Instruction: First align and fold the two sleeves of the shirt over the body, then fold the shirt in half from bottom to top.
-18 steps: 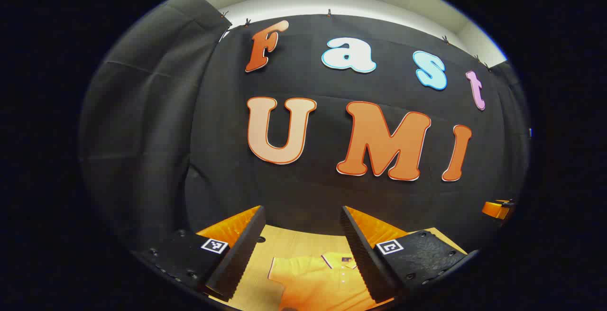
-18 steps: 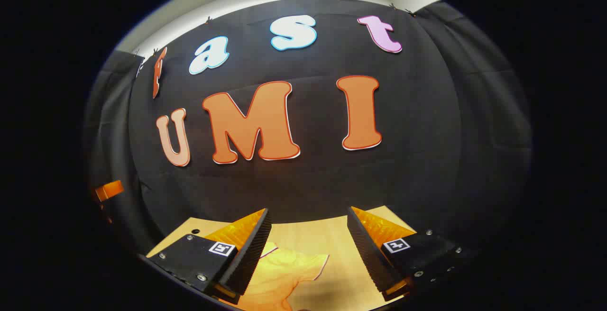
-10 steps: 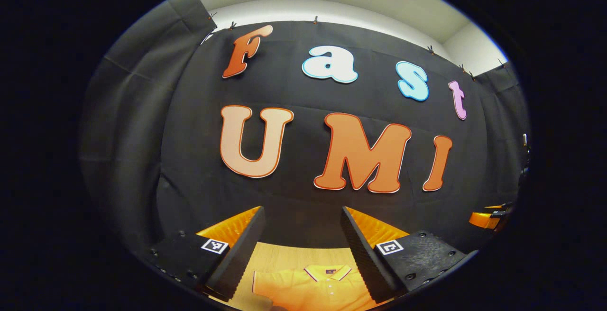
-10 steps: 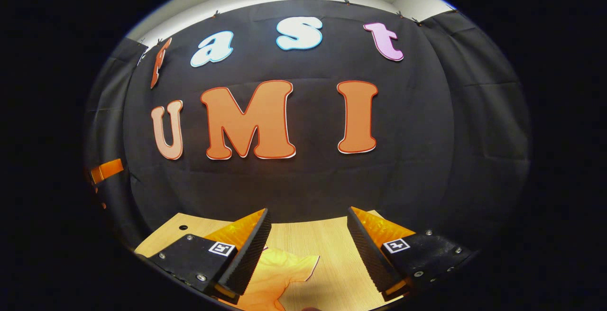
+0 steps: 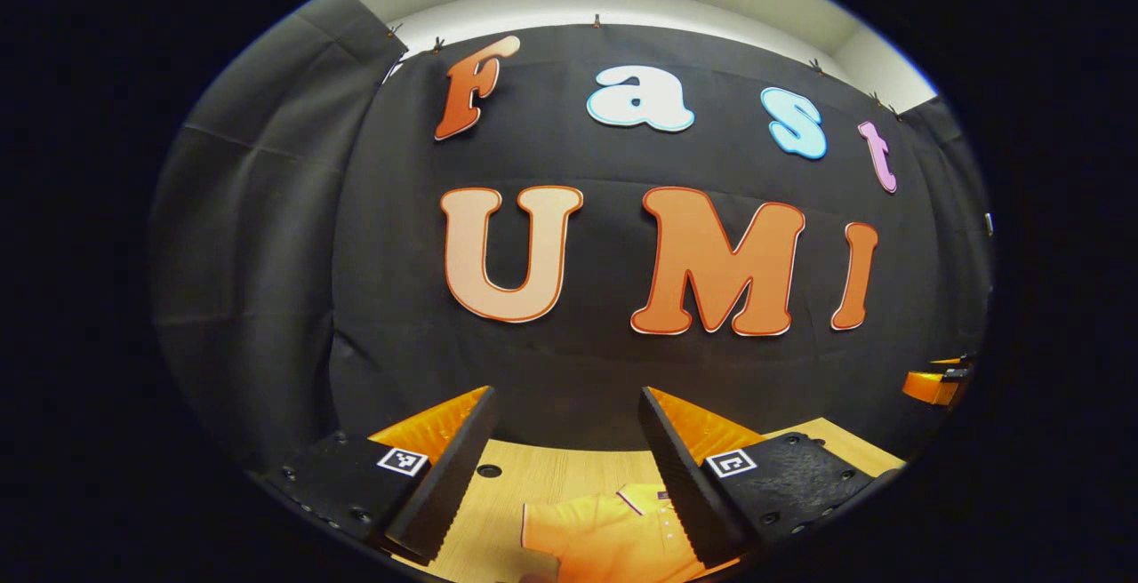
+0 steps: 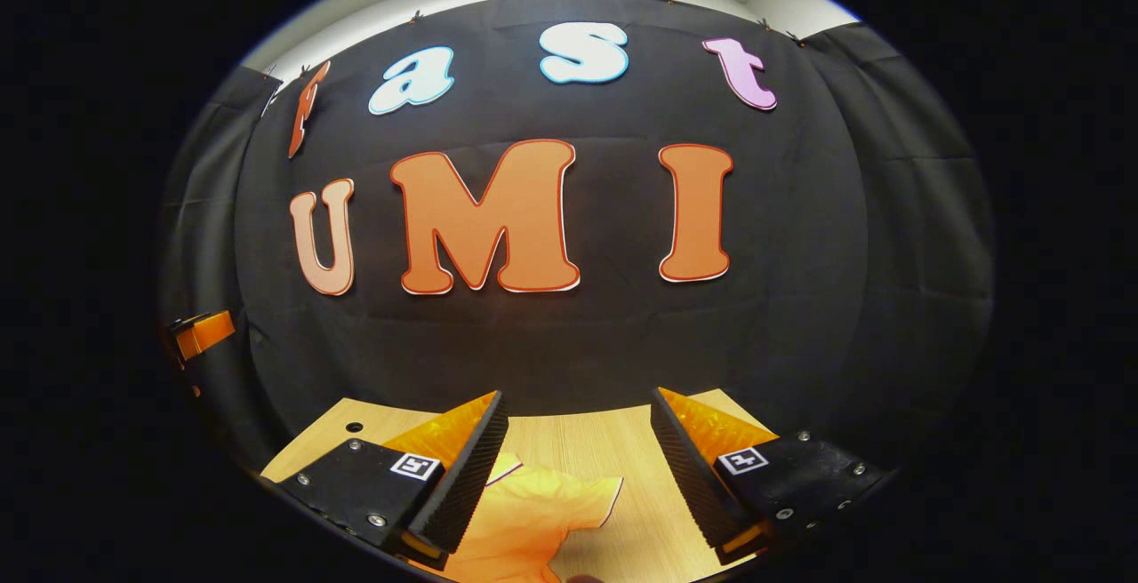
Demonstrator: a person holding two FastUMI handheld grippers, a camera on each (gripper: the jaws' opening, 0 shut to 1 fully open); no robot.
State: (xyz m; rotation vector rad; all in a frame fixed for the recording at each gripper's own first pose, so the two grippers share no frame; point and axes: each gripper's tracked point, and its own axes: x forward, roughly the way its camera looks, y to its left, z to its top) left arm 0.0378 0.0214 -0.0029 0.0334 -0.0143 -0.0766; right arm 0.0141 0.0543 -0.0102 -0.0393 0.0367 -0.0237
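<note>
Shirt (image 5: 605,539) lies flat on my wooden table (image 6: 587,436), its sleeve (image 6: 569,499) spread below me. My left gripper (image 5: 564,476) and right gripper (image 6: 578,476) both hang above it, jaws wide, holding nothing.

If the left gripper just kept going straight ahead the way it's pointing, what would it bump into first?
Probably the black cloth wall. The left gripper is open and aims above the orange shirt lying on the wooden table, so it would likely pass over both, though depth is hard to judge.
</note>
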